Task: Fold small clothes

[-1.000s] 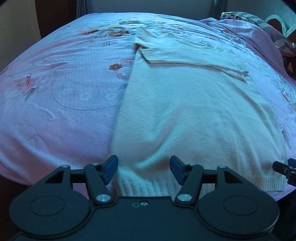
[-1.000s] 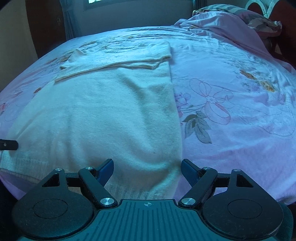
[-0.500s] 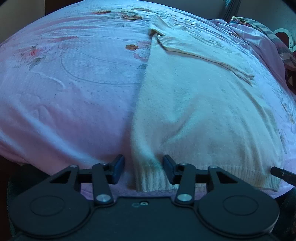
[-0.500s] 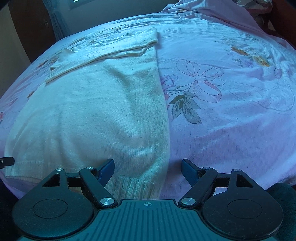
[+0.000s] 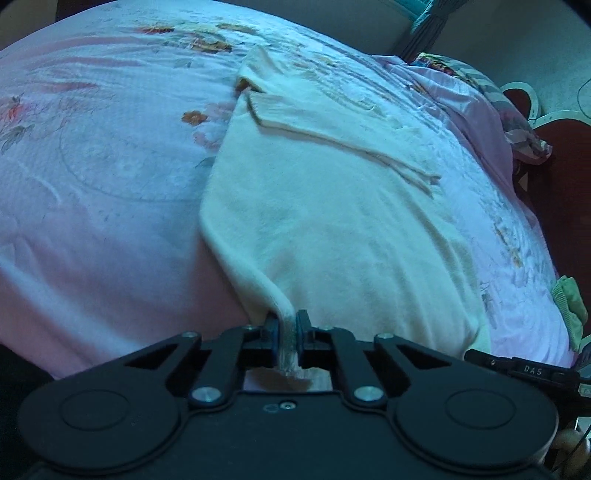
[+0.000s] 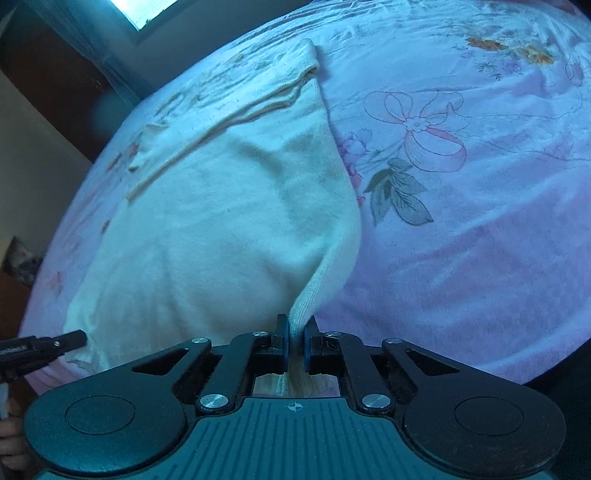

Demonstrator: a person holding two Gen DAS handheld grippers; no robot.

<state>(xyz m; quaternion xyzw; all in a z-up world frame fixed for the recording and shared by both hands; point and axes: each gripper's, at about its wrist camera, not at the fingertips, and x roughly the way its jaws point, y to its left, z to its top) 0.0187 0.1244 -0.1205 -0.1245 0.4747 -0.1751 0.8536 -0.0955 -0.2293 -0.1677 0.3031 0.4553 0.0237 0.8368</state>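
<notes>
Left wrist view: the left tool (image 5: 287, 334) is pinched on the ribbed bottom hem of the cream sweater (image 5: 332, 221), near its left corner, and a ridge of knit rises from the bed into the pads. The sweater lies flat along the pink floral bedspread (image 5: 103, 177), with a sleeve (image 5: 343, 144) already folded across the chest at the far end. At the lower right edge of this view the tip of the other tool shows at the opposite hem corner. A small green cloth (image 5: 569, 299) lies at the right edge of the bed, clear of the sweater, and rumpled bedding with a dark headboard (image 5: 554, 147) sits beyond.

Right wrist view: the right tool (image 6: 294, 341) is likewise clamped on the hem at the sweater's (image 6: 221, 206) right corner, with the fabric drawn up into a tight pleat between the pads. The bedspread's (image 6: 461, 221) ribbon-and-leaf print lies bare to the right, and a window (image 6: 144, 11) shows at the top left.

With both corners held, the step appears to be carrying the hem toward the collar. To do it well, I would lift both corners together and level, keep the hem taut between them so the body does not sag or twist, and lay it just short of the folded sleeve. Nothing blocks that path; the main risks are dragging the sleeve out of place and the soft knit slipping from the pads.
</notes>
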